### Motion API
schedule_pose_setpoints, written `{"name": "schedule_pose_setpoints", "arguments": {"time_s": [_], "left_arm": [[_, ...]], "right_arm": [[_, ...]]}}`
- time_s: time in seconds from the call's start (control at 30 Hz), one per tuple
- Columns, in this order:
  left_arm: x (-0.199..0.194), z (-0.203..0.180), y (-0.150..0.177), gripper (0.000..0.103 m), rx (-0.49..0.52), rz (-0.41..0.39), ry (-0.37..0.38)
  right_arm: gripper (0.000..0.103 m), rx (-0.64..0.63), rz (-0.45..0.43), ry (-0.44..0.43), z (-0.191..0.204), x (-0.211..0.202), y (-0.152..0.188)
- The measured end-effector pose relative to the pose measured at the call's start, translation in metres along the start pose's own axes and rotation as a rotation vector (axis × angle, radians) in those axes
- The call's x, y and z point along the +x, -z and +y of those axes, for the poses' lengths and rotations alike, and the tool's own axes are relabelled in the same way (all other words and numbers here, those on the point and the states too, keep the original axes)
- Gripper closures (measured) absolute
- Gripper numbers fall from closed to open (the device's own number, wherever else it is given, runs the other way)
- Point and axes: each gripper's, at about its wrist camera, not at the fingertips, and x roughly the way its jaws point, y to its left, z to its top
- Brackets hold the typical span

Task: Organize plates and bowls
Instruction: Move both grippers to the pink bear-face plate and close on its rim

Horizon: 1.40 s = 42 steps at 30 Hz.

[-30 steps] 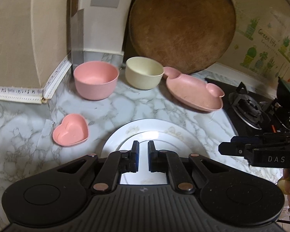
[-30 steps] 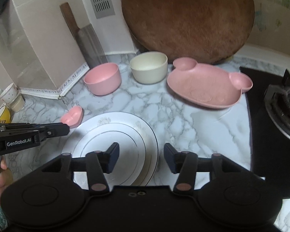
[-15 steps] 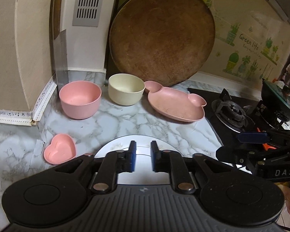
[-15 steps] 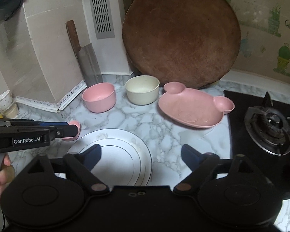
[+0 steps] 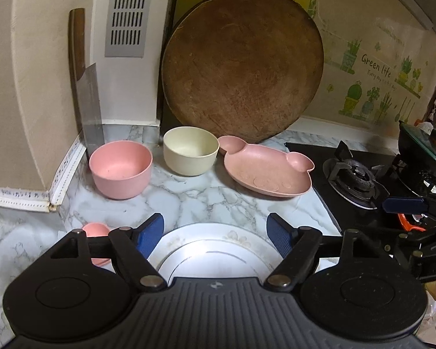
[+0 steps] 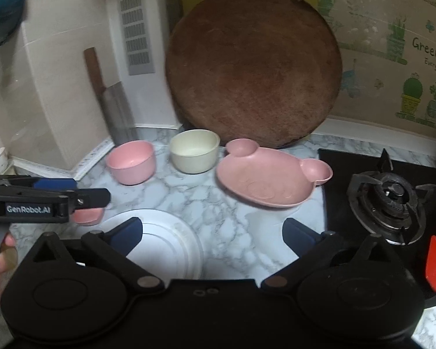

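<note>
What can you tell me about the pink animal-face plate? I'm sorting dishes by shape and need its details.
The pink animal-face plate looks like matte plastic: a shallow oval dish with two round ear-shaped wells and a faint face pressed into its floor. It is empty and lies on the marble-pattern counter beside the black gas hob, in front of the leaning round wooden board. Neither set of tongs touches it.

Glossy white glazed plate [image 5: 218, 250], glaring under the light. Matt, faintly speckled plastic on pink bowl [image 5: 120, 168], cream bowl [image 5: 190, 154] and pink bear-shaped plate [image 5: 267, 171]. Rough, scarred brown wood on round chopping board [image 5: 242, 67]. Polished marble-look countertop [image 5: 189, 200]. Dull grey steel cleaver blade [image 5: 91, 107], wooden handle. Glossy black hob [image 6: 348, 203]
</note>
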Motion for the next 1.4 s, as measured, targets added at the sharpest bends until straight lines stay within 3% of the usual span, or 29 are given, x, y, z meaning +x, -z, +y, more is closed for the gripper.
{"name": "schedule_pose_setpoints", "arguments": {"time_s": [0.27, 0.67, 0.8, 0.97, 1.37, 1.4], "left_arm": [[0.039, -0.021, -0.033, 0.025, 0.017, 0.032, -0.035], [0.148, -0.045, -0.079, 0.025, 0.009, 0.188, -0.019], [0.187, -0.049, -0.088, 0.025, -0.010, 0.268, -0.017], [0.225, -0.046, -0.094, 0.025, -0.070, 0.331, -0.023], [0.271, -0.046, -0.088, 0.026, -0.139, 0.381, -0.051], [0.272, -0.046, -0.087, 0.030, -0.134, 0.382, -0.054]], "right_arm": [[0.000, -0.003, 0.024, 0.079, -0.046, 0.029, -0.014], [0.003, 0.107, 0.143, 0.138, -0.110, 0.098, -0.034], [0.010, 0.154, 0.183, 0.145, -0.128, 0.123, -0.043], [0.012, 0.226, 0.212, 0.131, -0.146, 0.145, -0.047], [0.032, 0.265, 0.289, 0.135, -0.158, 0.193, -0.047], [0.034, 0.277, 0.291, 0.129, -0.160, 0.196, -0.047]]}}
